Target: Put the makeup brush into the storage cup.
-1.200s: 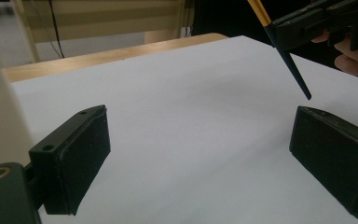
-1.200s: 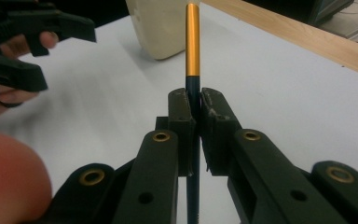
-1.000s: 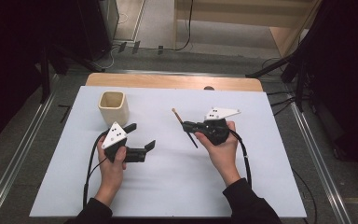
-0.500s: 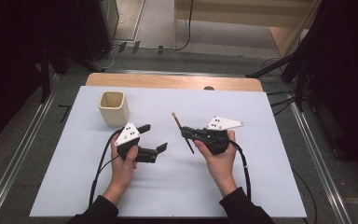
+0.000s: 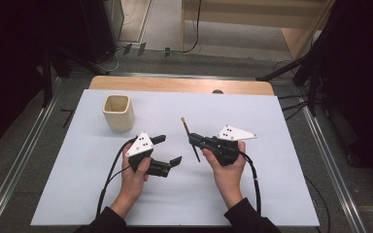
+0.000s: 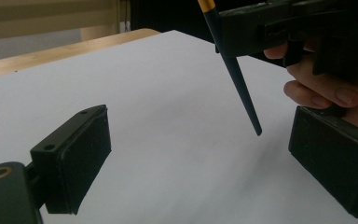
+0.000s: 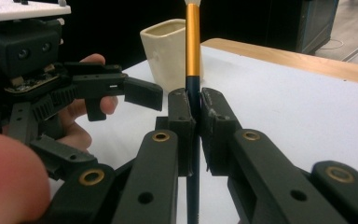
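right tool [image 5: 197, 142] clamps the brush [image 5: 190, 140] upright; left tool [image 5: 169, 150] gapes wide beside it.

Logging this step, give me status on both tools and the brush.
Right tool shut on dark-handled paintbrush. Left tool open, empty. Cream ceramic cup apart, nothing blocking.

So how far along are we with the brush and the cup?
Done: the right gripper has the brush clamped by its dark handle, lifted off the table. In hand: the left gripper sits close beside it with jaws open, the handle tip near them, possibly a handover. Left: the brush is not yet in the cup, which stands apart at the far left.
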A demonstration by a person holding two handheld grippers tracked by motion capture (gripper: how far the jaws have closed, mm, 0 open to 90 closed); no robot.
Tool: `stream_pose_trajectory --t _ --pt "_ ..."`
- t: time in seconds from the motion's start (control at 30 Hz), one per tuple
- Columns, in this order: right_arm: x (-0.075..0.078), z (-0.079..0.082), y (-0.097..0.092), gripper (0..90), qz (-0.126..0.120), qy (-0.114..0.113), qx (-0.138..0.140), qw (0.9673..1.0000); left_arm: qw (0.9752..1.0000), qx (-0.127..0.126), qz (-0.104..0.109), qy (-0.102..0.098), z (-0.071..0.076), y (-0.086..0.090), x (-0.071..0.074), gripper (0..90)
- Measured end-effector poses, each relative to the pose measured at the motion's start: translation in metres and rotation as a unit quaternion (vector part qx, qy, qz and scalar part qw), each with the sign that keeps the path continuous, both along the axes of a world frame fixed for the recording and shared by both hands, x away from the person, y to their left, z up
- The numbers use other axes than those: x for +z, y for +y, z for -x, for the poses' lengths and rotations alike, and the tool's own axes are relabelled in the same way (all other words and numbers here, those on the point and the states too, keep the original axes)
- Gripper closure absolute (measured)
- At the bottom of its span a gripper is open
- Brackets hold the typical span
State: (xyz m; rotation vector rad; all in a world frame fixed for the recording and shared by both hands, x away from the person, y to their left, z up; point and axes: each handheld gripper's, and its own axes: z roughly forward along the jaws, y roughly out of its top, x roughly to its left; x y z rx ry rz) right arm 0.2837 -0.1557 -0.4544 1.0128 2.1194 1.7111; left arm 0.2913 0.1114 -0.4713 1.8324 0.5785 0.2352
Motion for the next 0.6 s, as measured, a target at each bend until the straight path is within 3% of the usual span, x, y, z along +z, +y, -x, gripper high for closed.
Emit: stream_pose_trajectory --t 0.43,0.53,0.6 --pt "0.004 0.005 -0.003 84.9 -0.031 -0.004 0.002 0.9995 0.9999 -0.013 0.005 0.008 0.006 -0.012 -0.002 6.6" --pt "0.004 0.006 -0.002 84.9 -0.034 -0.005 0.004 0.9994 1.0000 -0.002 0.003 0.007 0.008 -0.016 -0.002 12.4" --pt "0.004 0.007 -0.001 84.9 -0.038 -0.006 0.008 0.9992 0.9999 -0.012 0.006 0.007 0.009 -0.017 -0.002 13.6"
